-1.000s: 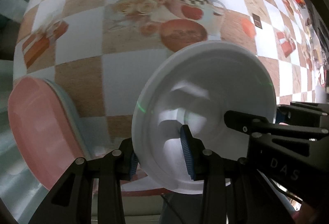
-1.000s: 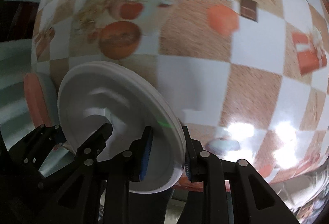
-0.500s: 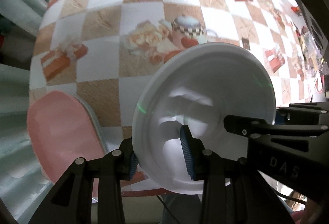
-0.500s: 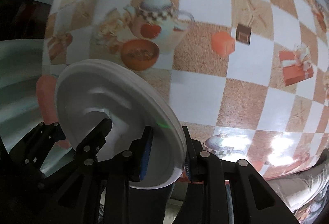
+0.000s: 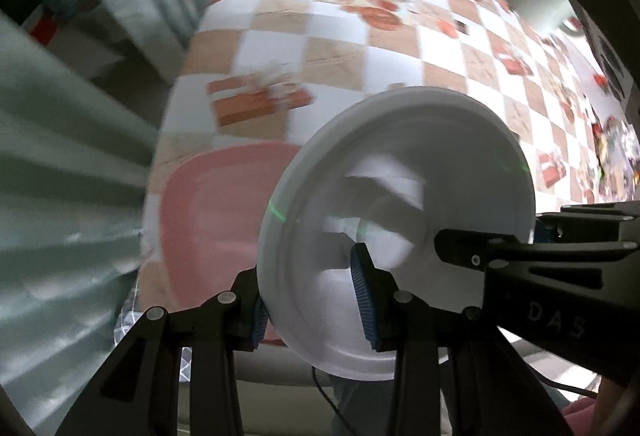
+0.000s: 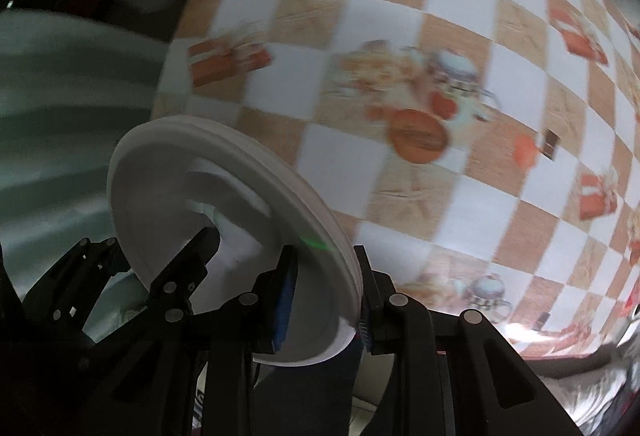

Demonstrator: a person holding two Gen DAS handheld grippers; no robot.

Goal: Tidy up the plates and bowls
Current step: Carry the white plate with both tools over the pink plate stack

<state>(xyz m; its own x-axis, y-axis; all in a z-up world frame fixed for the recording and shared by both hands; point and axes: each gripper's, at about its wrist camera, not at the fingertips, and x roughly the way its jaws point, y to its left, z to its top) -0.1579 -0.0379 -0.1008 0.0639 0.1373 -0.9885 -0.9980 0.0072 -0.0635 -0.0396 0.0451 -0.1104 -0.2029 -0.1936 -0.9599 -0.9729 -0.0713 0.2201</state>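
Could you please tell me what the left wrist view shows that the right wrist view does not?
Only the left wrist view shows the pink plate lying on the tablecloth. Only the right wrist view shows the printed orange bowl and teapot. Both show the white plate gripped at opposite rim edges by the left gripper and right gripper, and the checkered tablecloth.

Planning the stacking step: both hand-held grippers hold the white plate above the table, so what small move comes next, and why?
Probably carry the white plate sideways toward the pink plate. The left hand-held gripper and right hand-held gripper clamp opposite rims, the plate is tilted clear of the tablecloth, and the pink plate lies beside it.
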